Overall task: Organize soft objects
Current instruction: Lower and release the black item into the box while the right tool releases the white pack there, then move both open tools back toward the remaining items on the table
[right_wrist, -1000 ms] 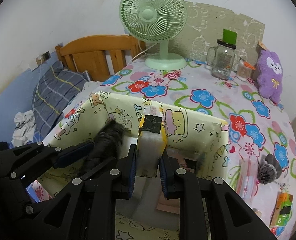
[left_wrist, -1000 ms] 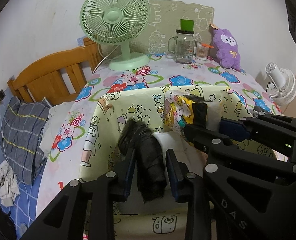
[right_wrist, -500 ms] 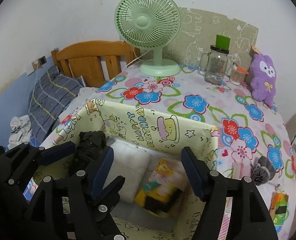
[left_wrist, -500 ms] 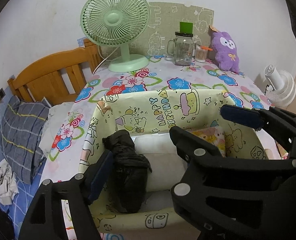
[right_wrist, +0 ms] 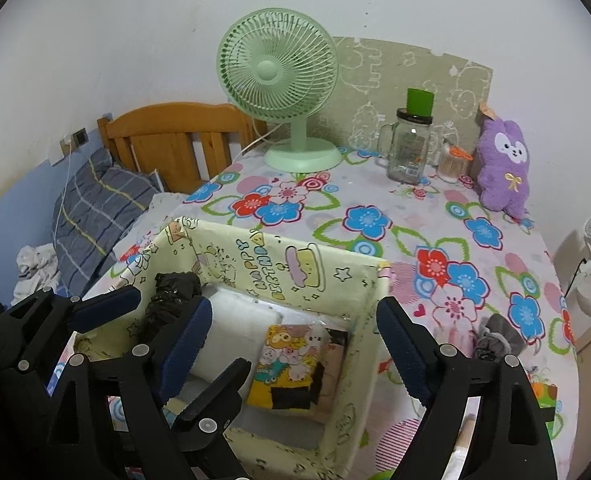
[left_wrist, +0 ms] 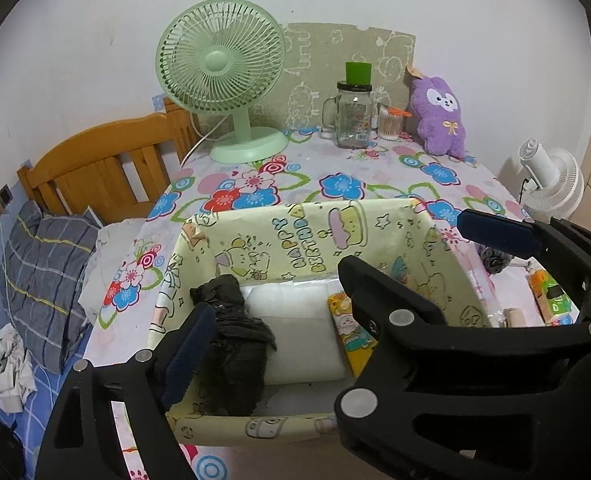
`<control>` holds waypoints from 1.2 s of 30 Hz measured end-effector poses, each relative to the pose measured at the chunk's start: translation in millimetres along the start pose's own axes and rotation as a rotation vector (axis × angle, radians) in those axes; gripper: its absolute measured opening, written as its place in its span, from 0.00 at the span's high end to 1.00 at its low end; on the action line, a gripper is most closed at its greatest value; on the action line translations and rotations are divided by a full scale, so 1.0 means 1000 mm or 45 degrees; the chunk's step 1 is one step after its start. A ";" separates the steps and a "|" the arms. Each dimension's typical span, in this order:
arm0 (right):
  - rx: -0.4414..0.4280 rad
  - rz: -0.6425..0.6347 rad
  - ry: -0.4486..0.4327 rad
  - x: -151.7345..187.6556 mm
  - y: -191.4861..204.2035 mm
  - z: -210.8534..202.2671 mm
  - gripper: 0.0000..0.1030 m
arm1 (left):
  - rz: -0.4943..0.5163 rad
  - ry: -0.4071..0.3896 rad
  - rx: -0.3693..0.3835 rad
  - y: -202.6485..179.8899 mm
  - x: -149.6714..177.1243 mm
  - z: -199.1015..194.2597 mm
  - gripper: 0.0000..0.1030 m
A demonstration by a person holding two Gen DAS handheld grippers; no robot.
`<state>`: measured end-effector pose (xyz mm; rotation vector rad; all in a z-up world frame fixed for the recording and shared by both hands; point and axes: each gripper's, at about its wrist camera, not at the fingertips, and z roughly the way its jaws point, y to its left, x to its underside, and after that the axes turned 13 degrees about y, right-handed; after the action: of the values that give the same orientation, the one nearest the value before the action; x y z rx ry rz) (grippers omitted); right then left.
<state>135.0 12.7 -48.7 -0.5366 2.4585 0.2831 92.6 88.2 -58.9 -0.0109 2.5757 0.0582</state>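
A yellow cartoon-print box (left_wrist: pixel 311 236) (right_wrist: pixel 295 264) stands on the flowered table. Inside it a crumpled black plastic bag (left_wrist: pixel 235 340) (right_wrist: pixel 171 296) lies at the left. A white foam pad (left_wrist: pixel 295 320) fills the middle, and a cartoon tissue pack (right_wrist: pixel 291 368) (left_wrist: pixel 351 332) lies at the right. My left gripper (left_wrist: pixel 295 344) hovers over the box, jaws opening, with the bag beside its left pad and free of it. My right gripper (right_wrist: pixel 293 320) is above the tissue pack, jaws opening, its pads clear of the pack. Its left finger crosses over the left gripper's right finger.
A green fan (left_wrist: pixel 223 76), a glass jar (left_wrist: pixel 353 116) and a purple plush (left_wrist: pixel 441 116) (right_wrist: pixel 503 168) stand at the table's back. A grey knitted lump (right_wrist: pixel 495 340) and an orange-green pack (left_wrist: pixel 551 296) lie right of the box. A wooden headboard (right_wrist: pixel 175 136) and pillow are on the left.
Both grippers opened wide and drew back and up. The left let go of the black bag and the right let go of the tissue pack, which fell flat in the box.
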 end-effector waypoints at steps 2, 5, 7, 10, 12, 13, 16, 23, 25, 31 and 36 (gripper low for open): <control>0.002 0.008 -0.008 0.002 -0.003 -0.004 0.16 | 0.005 -0.009 -0.002 -0.004 0.000 -0.003 0.14; 0.006 0.021 -0.023 0.004 -0.009 -0.011 0.15 | 0.012 -0.024 -0.010 -0.010 0.000 -0.008 0.12; 0.012 0.029 -0.033 0.006 -0.012 -0.016 0.15 | 0.013 -0.035 -0.011 -0.015 0.000 -0.011 0.11; 0.022 0.039 -0.049 0.009 -0.017 -0.023 0.13 | 0.017 -0.051 -0.008 -0.023 0.000 -0.016 0.11; 0.037 0.049 -0.061 0.011 -0.021 -0.028 0.12 | 0.021 -0.061 -0.009 -0.027 0.000 -0.019 0.10; 0.044 0.053 -0.068 0.012 -0.023 -0.031 0.11 | 0.023 -0.069 -0.009 -0.030 0.000 -0.022 0.10; 0.066 0.064 -0.090 0.016 -0.030 -0.040 0.09 | 0.025 -0.090 -0.005 -0.038 0.001 -0.027 0.10; 0.099 0.086 -0.147 0.028 -0.043 -0.059 0.08 | 0.041 -0.120 -0.005 -0.054 0.004 -0.039 0.08; 0.103 0.092 -0.158 0.031 -0.045 -0.064 0.08 | 0.050 -0.128 -0.007 -0.060 0.004 -0.042 0.07; 0.123 0.115 -0.194 0.041 -0.058 -0.079 0.07 | 0.071 -0.152 0.001 -0.076 0.006 -0.050 0.06; 0.148 0.132 -0.220 0.049 -0.068 -0.090 0.07 | 0.093 -0.168 0.020 -0.090 0.008 -0.055 0.05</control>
<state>82.0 -92.6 -11.4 -0.3218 2.3211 0.2171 58.1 -4.0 -20.6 0.0904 2.4438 0.0636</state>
